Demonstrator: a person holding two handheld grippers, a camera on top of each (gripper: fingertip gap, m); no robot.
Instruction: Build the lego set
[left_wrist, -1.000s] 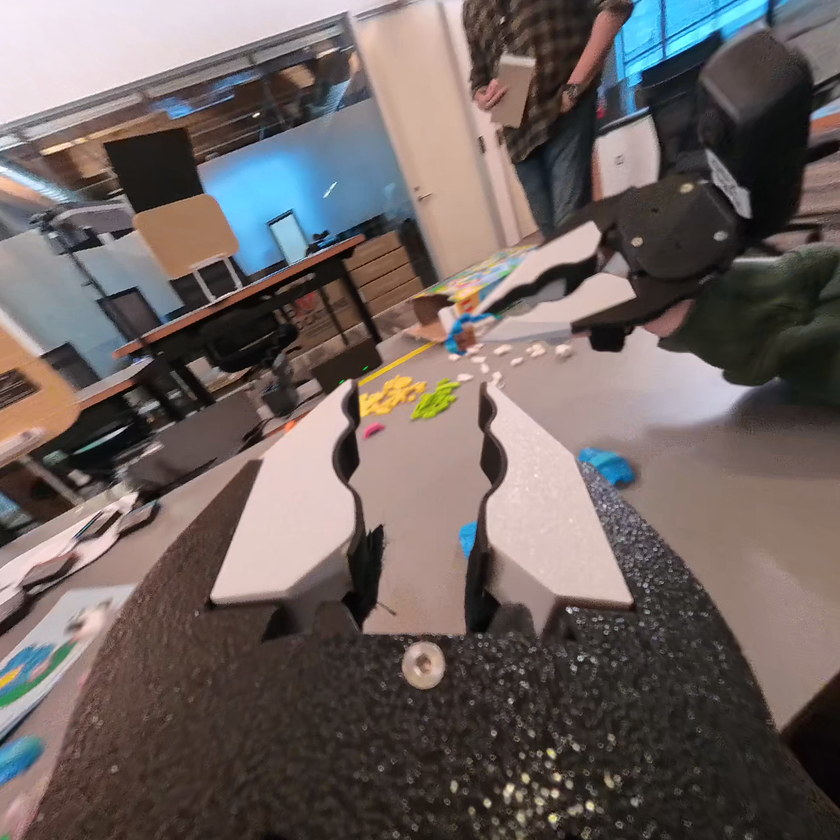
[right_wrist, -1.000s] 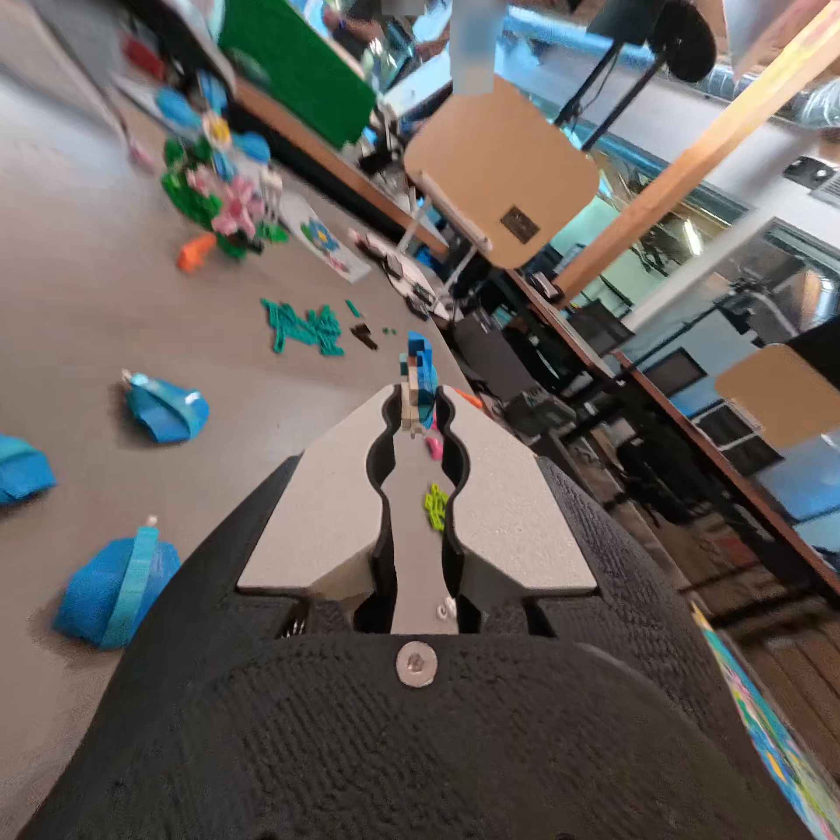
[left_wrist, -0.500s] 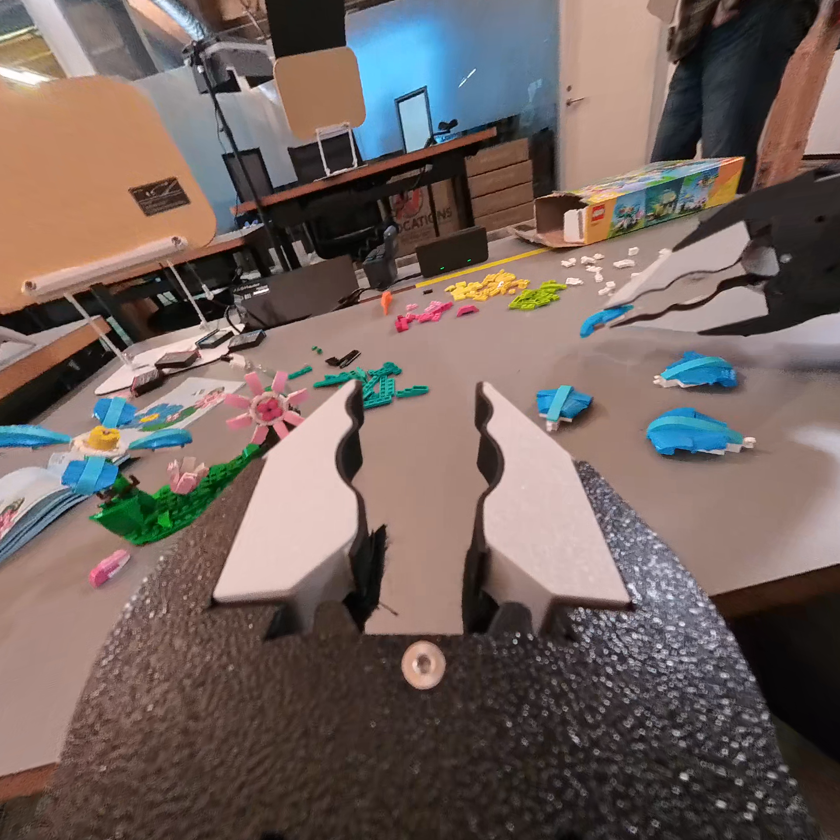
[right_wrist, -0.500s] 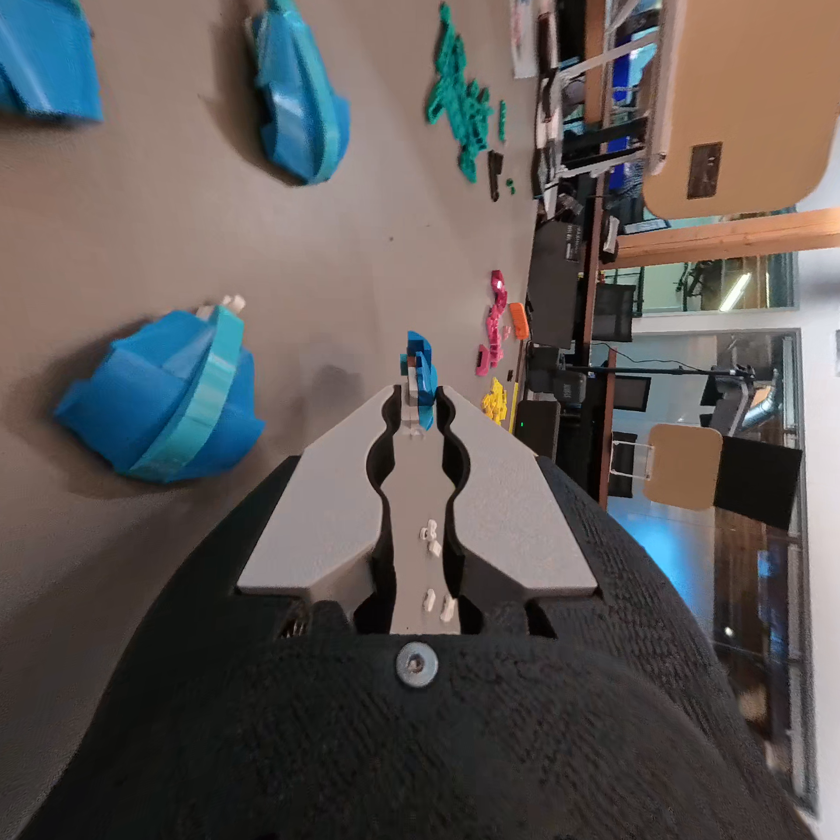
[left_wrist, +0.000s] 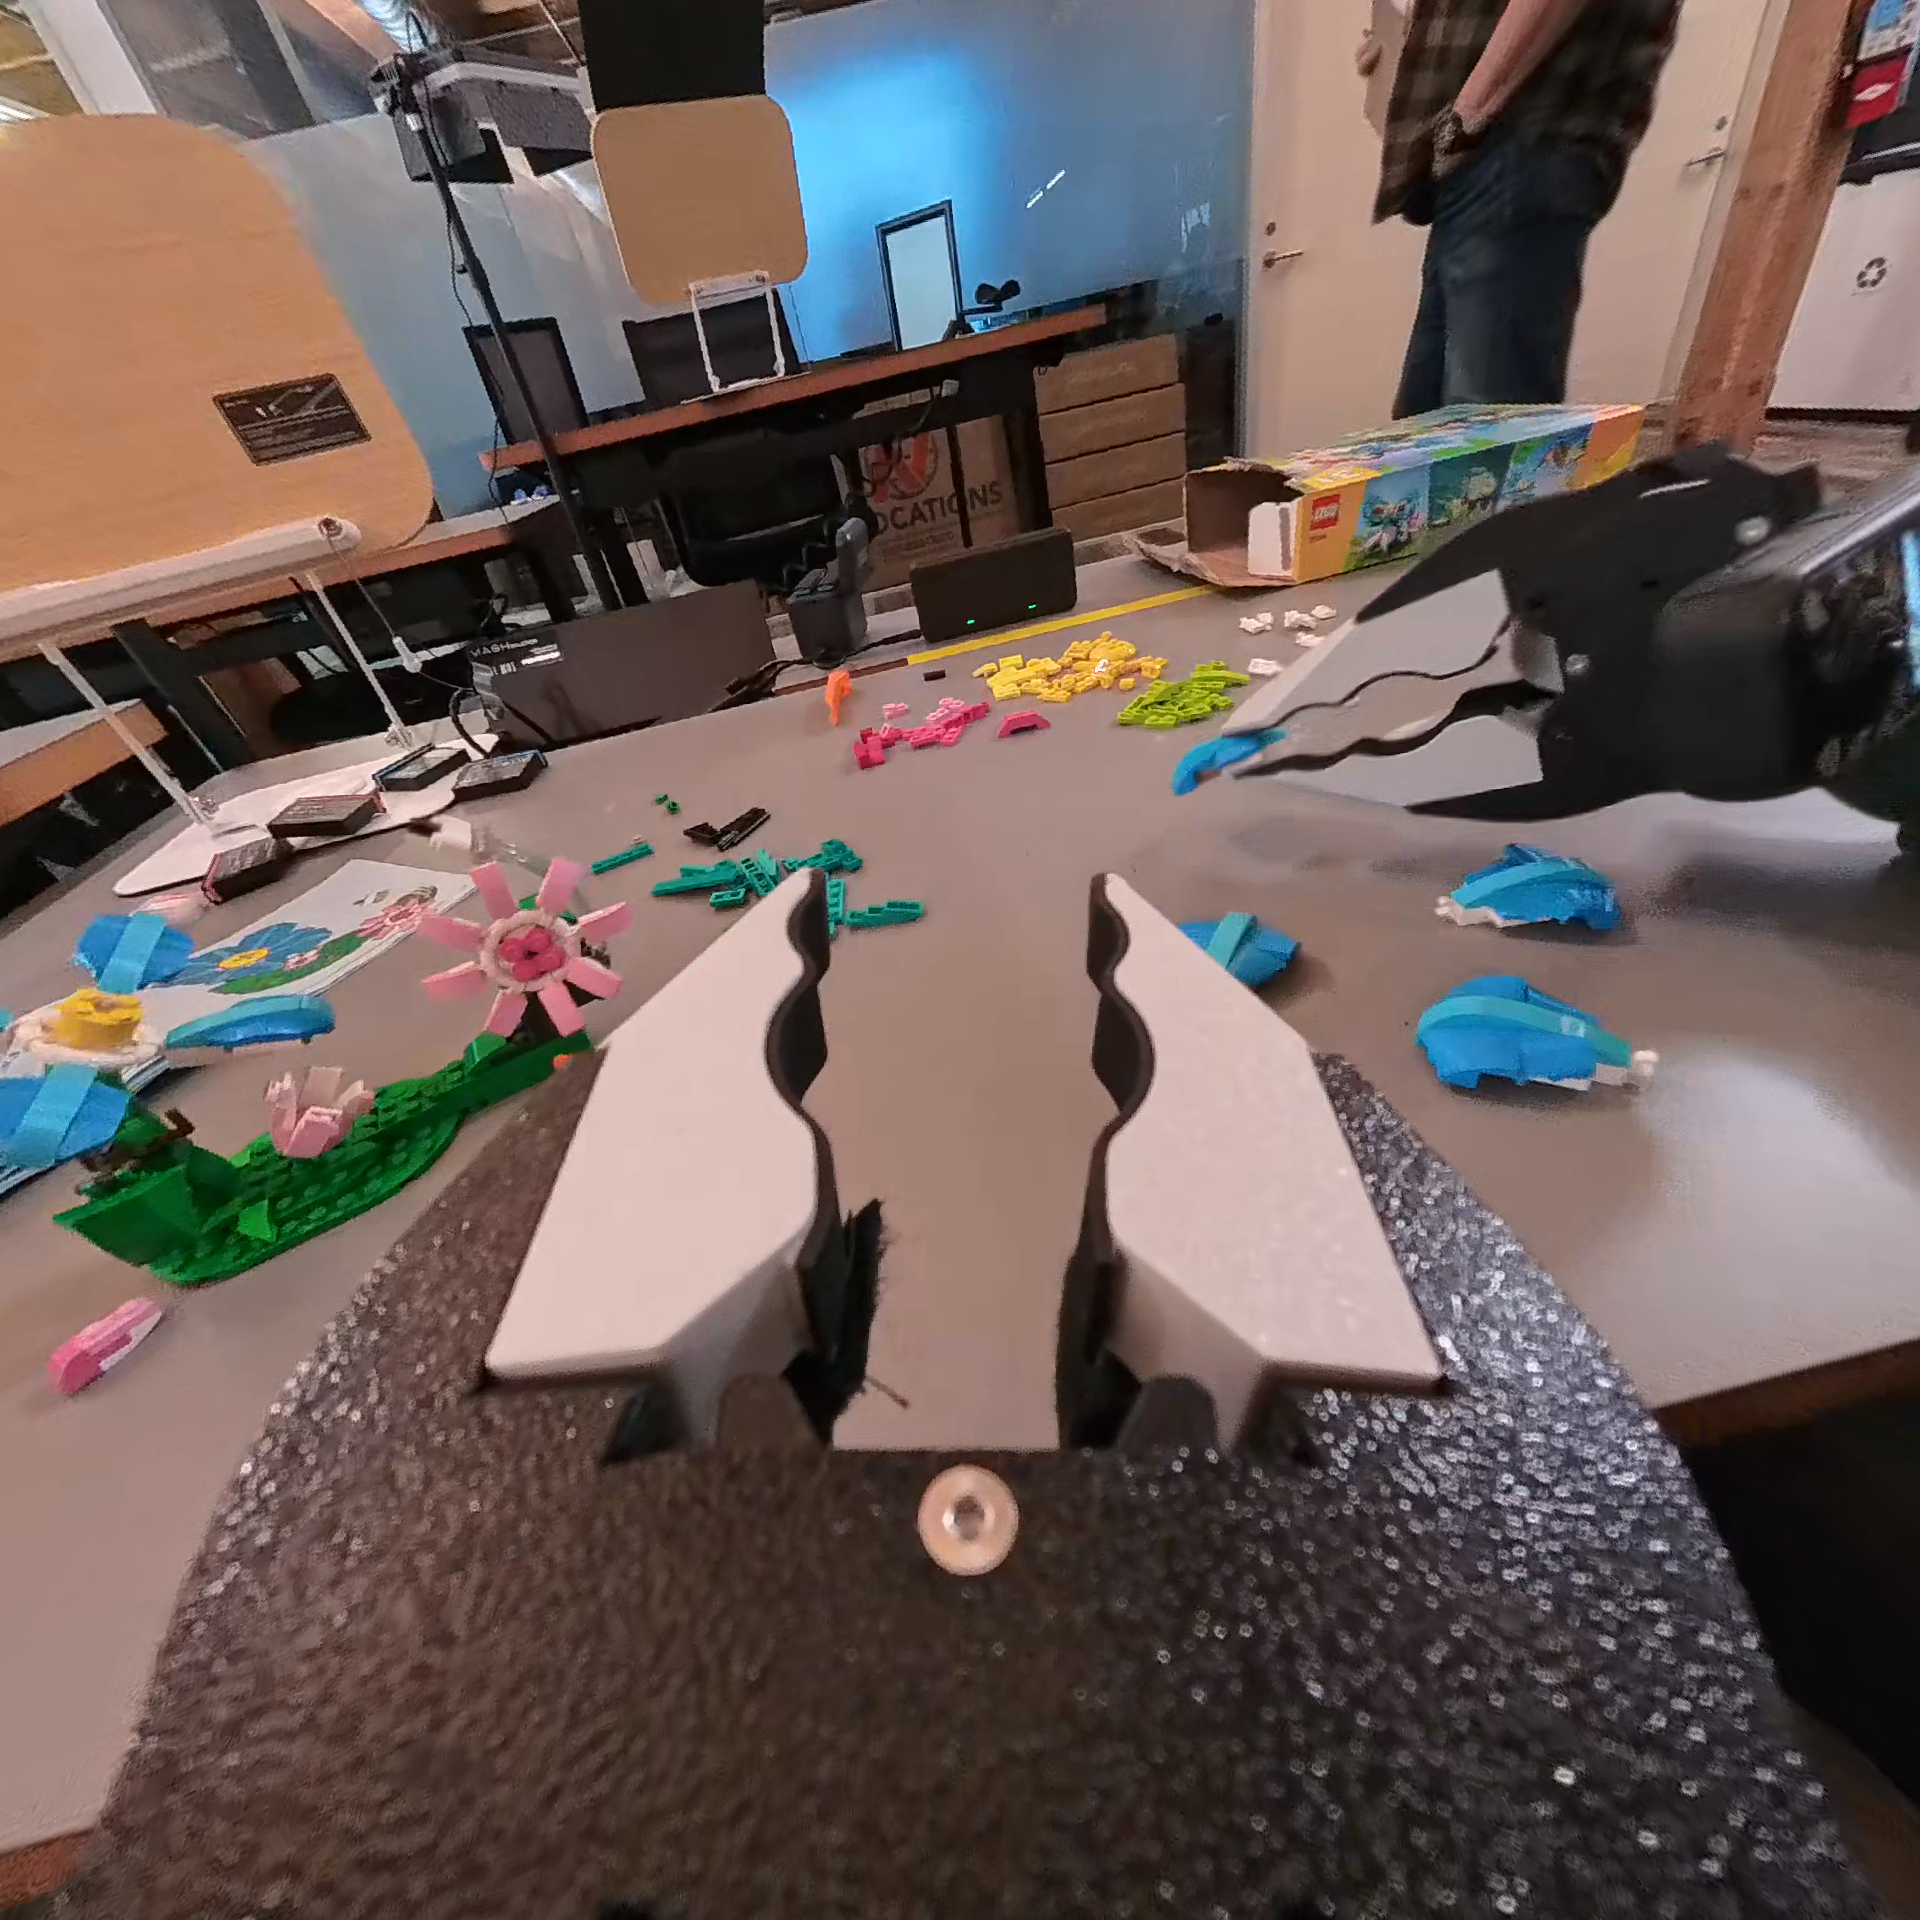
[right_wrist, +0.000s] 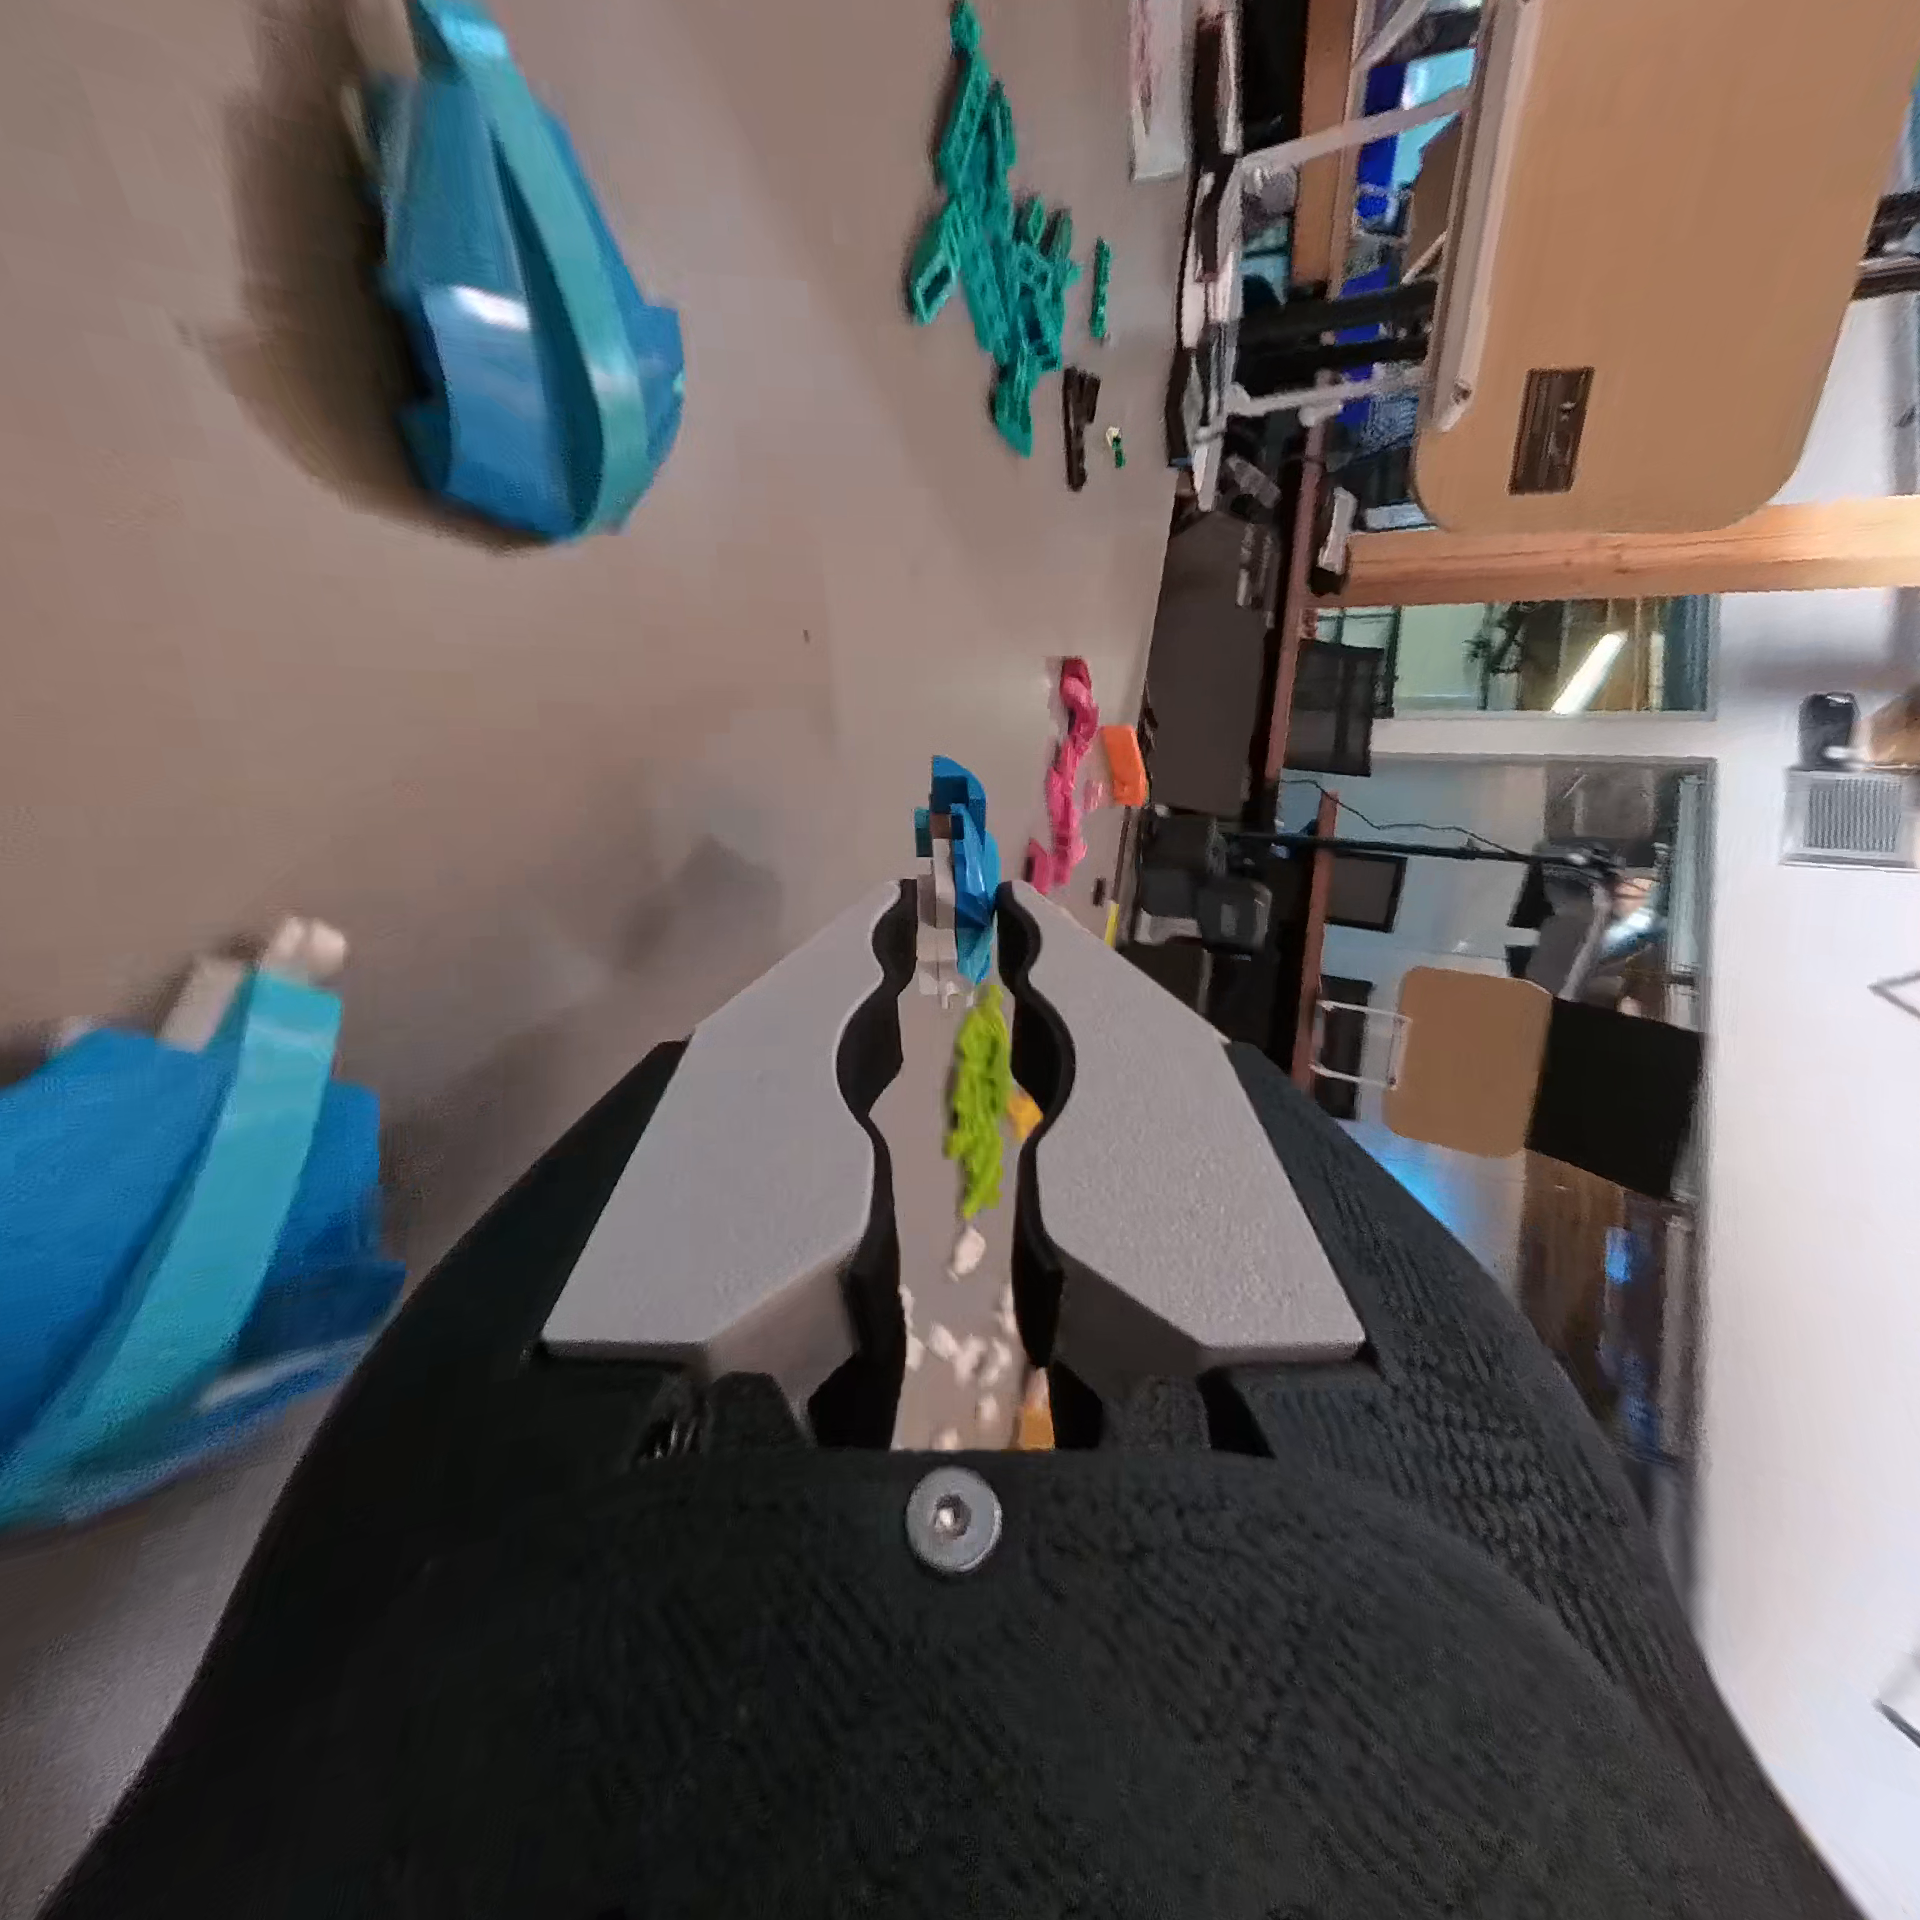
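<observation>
My left gripper (left_wrist: 958, 902) is open and empty above the grey table. My right gripper (right_wrist: 951, 896) is shut on a small blue and white petal piece (right_wrist: 961, 873) and is rolled on its side. It also shows at the right of the left wrist view (left_wrist: 1242, 753), with the blue piece (left_wrist: 1205, 761) at its tips, held above the table. Three built blue petals (left_wrist: 1522, 1044) (left_wrist: 1538, 896) (left_wrist: 1242, 948) lie to the right. A green base with pink flowers (left_wrist: 312, 1153) lies at the left, beside a blue flower (left_wrist: 94, 1023) on the booklet.
Sorted piles lie farther back: teal (left_wrist: 769, 878), pink (left_wrist: 920, 727), yellow (left_wrist: 1070, 670), lime (left_wrist: 1184, 701), white (left_wrist: 1288, 623). The set's box (left_wrist: 1444, 499) lies at the back right, a person (left_wrist: 1507, 197) behind it. A loose pink piece (left_wrist: 104, 1342) lies at the near left. The table edge (left_wrist: 1766, 1382) is at the near right. The tips of one gripper are about 20 cm away from the tips of the other. The blue flower (left_wrist: 94, 1023) is about 25 cm from my left fingertips.
My left gripper has swung left and levelled, bringing the flower base and piles into view. My right gripper has rolled onto its side and moved lower over the table, still holding the blue piece.
</observation>
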